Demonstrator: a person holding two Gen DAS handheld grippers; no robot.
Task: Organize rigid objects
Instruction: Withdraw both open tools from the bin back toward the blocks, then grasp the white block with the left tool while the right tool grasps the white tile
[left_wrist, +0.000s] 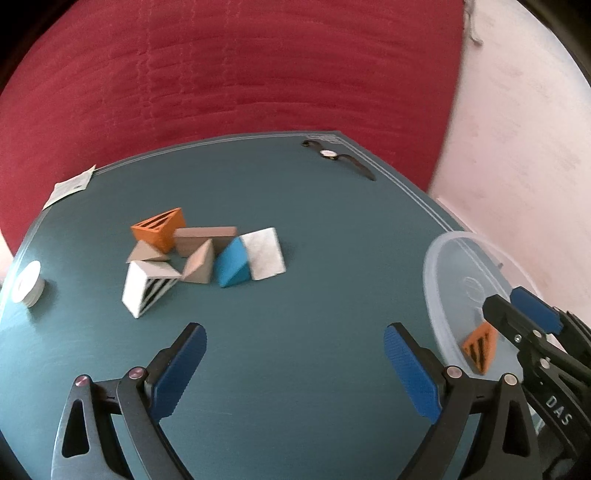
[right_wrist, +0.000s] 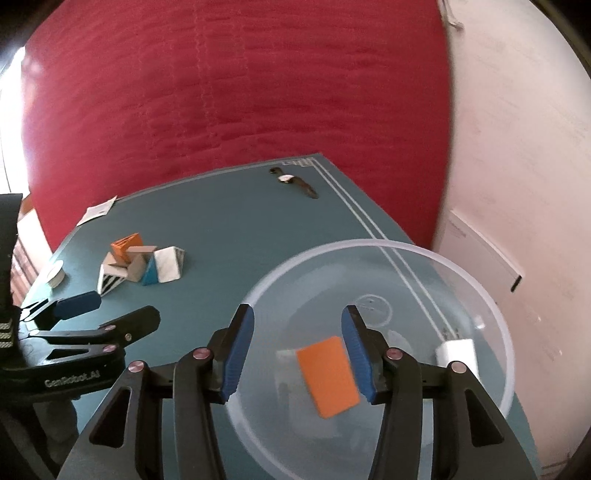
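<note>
A pile of wedge blocks lies on the teal mat (left_wrist: 295, 206): an orange striped one (left_wrist: 160, 227), tan ones (left_wrist: 201, 264), a blue one (left_wrist: 232, 264), a white one (left_wrist: 264, 253) and a white black-striped one (left_wrist: 146, 288). The pile also shows in the right wrist view (right_wrist: 142, 264). My left gripper (left_wrist: 295, 365) is open and empty, near of the pile. A clear plastic bowl (right_wrist: 491, 317) holds an orange block (right_wrist: 327, 374) and a white object (right_wrist: 456, 350). My right gripper (right_wrist: 297, 350) is open over the bowl, and the orange block lies loose beneath it.
A wristwatch (left_wrist: 338, 157) lies at the mat's far right corner. A white round spool (left_wrist: 27, 284) sits at the left edge, a paper slip (left_wrist: 70, 186) at the far left corner. Red fabric (left_wrist: 240, 74) lies behind; a pale wall (right_wrist: 517, 166) is at the right.
</note>
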